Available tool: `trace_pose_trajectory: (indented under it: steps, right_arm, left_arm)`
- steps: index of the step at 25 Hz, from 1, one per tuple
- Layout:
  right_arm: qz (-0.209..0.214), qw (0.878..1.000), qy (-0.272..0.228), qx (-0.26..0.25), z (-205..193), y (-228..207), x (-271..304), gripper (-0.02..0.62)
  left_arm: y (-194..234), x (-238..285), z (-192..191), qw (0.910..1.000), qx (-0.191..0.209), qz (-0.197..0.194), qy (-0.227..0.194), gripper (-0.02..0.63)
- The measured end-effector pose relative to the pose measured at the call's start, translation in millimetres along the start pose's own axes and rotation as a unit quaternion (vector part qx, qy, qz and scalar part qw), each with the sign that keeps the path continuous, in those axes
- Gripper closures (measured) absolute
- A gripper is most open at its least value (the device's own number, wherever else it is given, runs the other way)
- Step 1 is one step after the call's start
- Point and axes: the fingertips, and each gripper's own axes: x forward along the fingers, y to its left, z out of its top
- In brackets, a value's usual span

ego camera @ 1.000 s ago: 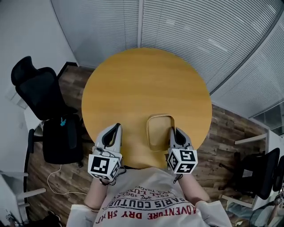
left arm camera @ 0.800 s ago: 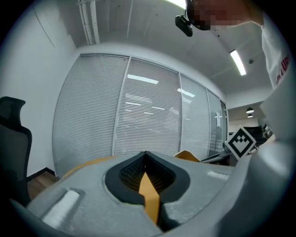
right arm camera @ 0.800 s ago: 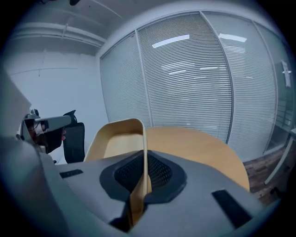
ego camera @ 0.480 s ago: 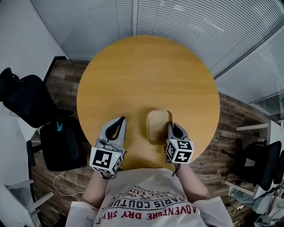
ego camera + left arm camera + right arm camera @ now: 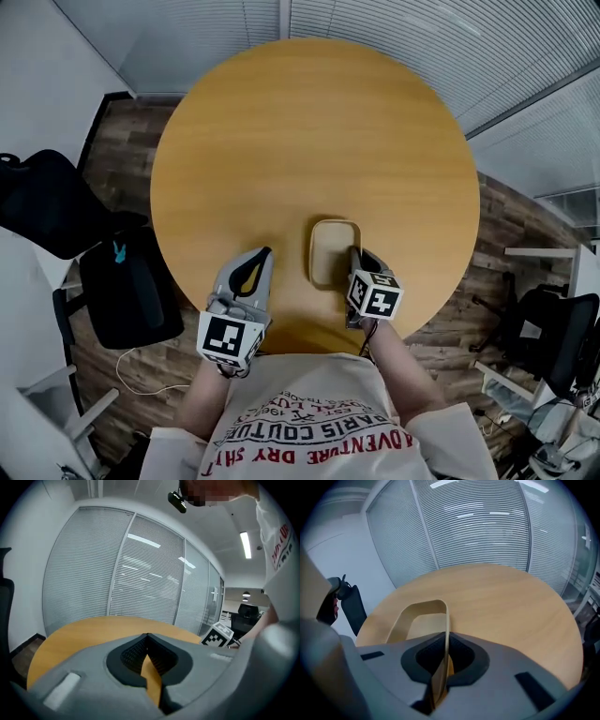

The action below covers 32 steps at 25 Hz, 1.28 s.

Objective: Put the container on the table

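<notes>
Shallow tan container (image 5: 333, 251) at 6 o'clock on the round wooden table (image 5: 309, 141), near the edge. Right gripper (image 5: 446, 635) clamped on the container's wall at its 3 o'clock side. Left gripper (image 5: 147, 635) at the container's 9 o'clock, apart from it, jaws together on nothing.

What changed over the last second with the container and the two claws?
The right claw, shut on the right wall of the container, carried it forward, farther in over the table, and apparently lower. Nothing was taken hold of or let go. The left claw stayed shut and empty to the container's left.
</notes>
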Motion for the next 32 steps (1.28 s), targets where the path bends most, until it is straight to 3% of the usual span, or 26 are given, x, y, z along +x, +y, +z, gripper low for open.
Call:
trace_pose_trajectory:
  steps: [16,19,22,27,32]
  right_arm:
    - [-0.023,1.000,0.015,-0.009,-5,-4,15,0.575]
    - [-0.019,1.000,0.006,-0.012,4,-3,10,0.530]
    - [-0.013,0.999,-0.009,-0.036,18,2,3,0.493]
    - [0.001,0.994,-0.060,-0.090,54,13,-24,0.492]
    - [0.026,0.987,-0.113,-0.110,84,25,-67,0.548]
  left_arm:
    - [3,17,-18,0.9993,-0.015,-0.009,0.033,0.609]
    - [3,19,-15,0.9993,-0.016,-0.008,0.034,0.609]
    - [1,18,-11,0.9994,-0.016,-0.004,0.031,0.609]
    - [-7,8,-4,0.9994,-0.020,0.016,0.022,0.609]
    - [-20,-5,8,0.9991,-0.026,0.033,0.008,0.609]
